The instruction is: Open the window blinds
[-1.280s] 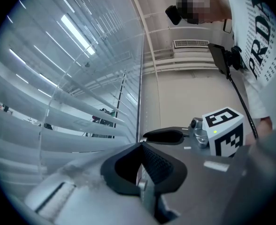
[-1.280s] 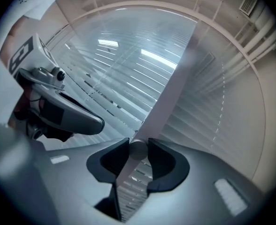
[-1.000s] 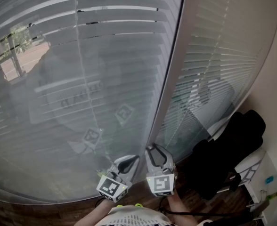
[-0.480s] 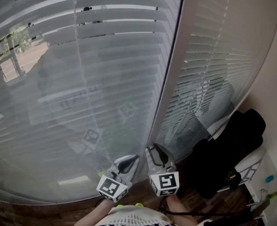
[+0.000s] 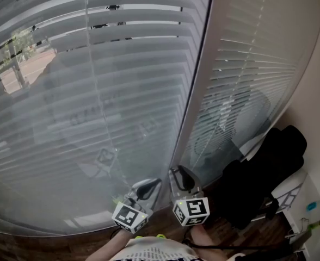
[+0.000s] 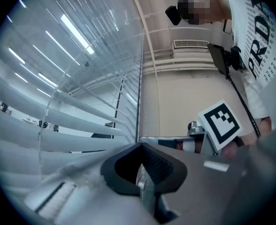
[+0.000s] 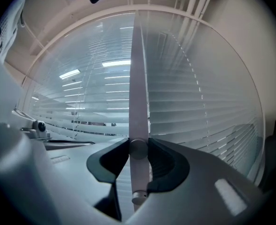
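At the foot of the window, seen from the head view, both tools are raised side by side below the blinds (image 5: 94, 91), near the upright frame post (image 5: 195, 91) that divides the wide pane from the narrow one. The left hand-held gripper (image 5: 147, 188) and the right hand-held gripper (image 5: 180, 178) sit close together. High on the left, gaps between slats show a strip of outdoors; lower down the slats look nearly flat. A black chair (image 5: 263, 178) stands off to the right.

In the left gripper view, the jaws are pressed together with nothing between them, angled towards the slats.

In the right gripper view, the jaws are clamped on the tilt wand (image 7: 138, 102), which hangs straight down through them, its end cap just below the grip.

To my eye the slats are partway through being tilted open. The next move calls for twisting the wand without letting it slip. I see no container here.
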`<state>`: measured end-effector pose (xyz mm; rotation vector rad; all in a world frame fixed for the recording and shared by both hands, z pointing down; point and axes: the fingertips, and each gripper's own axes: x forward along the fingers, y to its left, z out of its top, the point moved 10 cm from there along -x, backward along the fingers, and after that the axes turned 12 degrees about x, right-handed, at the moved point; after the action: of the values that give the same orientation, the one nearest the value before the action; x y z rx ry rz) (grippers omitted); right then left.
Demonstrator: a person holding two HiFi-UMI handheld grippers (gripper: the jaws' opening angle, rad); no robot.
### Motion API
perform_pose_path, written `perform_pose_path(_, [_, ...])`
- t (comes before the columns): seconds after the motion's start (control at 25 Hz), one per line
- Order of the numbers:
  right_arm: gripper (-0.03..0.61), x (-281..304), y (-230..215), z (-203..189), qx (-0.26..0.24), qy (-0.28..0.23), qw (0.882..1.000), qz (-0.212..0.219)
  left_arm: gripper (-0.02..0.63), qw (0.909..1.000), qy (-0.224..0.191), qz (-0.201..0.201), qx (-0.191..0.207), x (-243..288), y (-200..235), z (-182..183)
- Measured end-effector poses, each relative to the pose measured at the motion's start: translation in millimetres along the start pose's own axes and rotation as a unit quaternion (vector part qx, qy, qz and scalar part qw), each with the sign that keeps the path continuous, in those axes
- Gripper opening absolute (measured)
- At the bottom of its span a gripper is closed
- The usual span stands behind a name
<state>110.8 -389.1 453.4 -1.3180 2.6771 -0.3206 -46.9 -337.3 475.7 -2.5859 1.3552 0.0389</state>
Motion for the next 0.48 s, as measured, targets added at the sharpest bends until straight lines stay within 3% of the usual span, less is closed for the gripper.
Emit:
perform_pose_path(0.24, [0.133,0.6,-4.7,-3.7,0.092,-0.005,0.996,0.007,-0.008,1.0,-0.006,0.001,-0.008,1.3,-0.1,3.1])
perform_pose_path(0.48, [0.133,-0.1,-5.2,-4.4,0.124,-0.005,0.992,0.009,-0.008,1.0,0.0,0.001,-0.004,-0.2,-0.6,2.7])
